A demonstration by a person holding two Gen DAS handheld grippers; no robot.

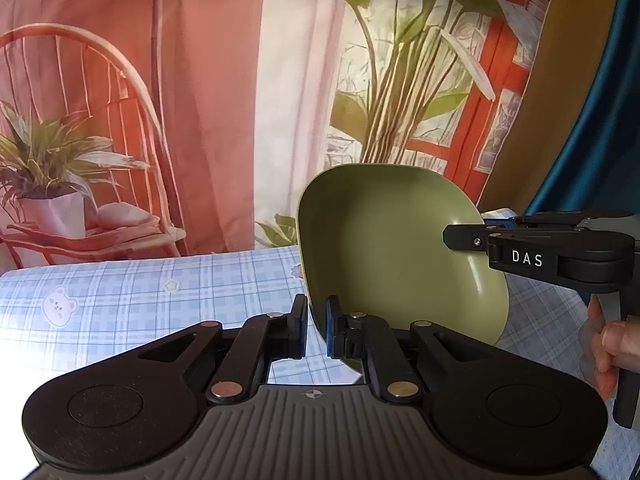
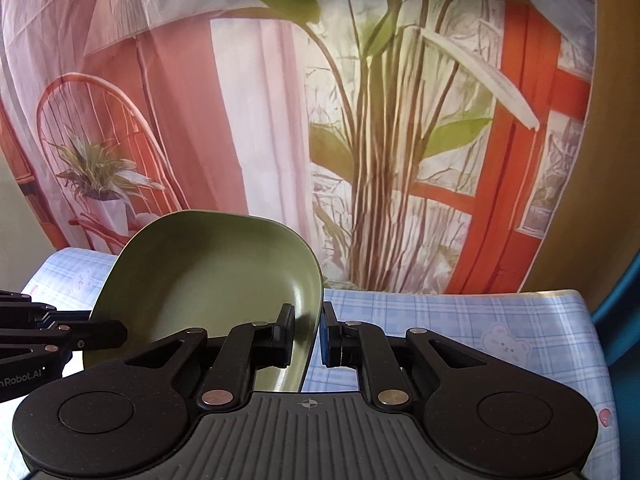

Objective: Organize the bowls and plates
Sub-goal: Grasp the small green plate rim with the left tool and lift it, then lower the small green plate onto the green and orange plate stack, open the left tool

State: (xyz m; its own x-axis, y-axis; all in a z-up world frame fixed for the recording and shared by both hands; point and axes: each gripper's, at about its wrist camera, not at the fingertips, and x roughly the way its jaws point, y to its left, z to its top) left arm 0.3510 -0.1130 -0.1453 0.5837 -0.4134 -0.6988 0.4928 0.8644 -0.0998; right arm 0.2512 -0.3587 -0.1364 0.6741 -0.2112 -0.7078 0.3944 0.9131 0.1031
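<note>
The green plate (image 1: 400,248) is clamped at its rim by both tools, the left gripper (image 1: 317,330) at one edge and the right gripper (image 2: 307,336) at another, and is held tilted above the checked tablecloth (image 1: 140,300). The two grips should be moved together so the rim is not twisted or let slip. Both tools are held level, meeting roughly at right angles.

light: bright, warm daylight | glare: tablecloth (image 1: 120,292) left washed out | edges: fisheye-curved, dark corners
</note>
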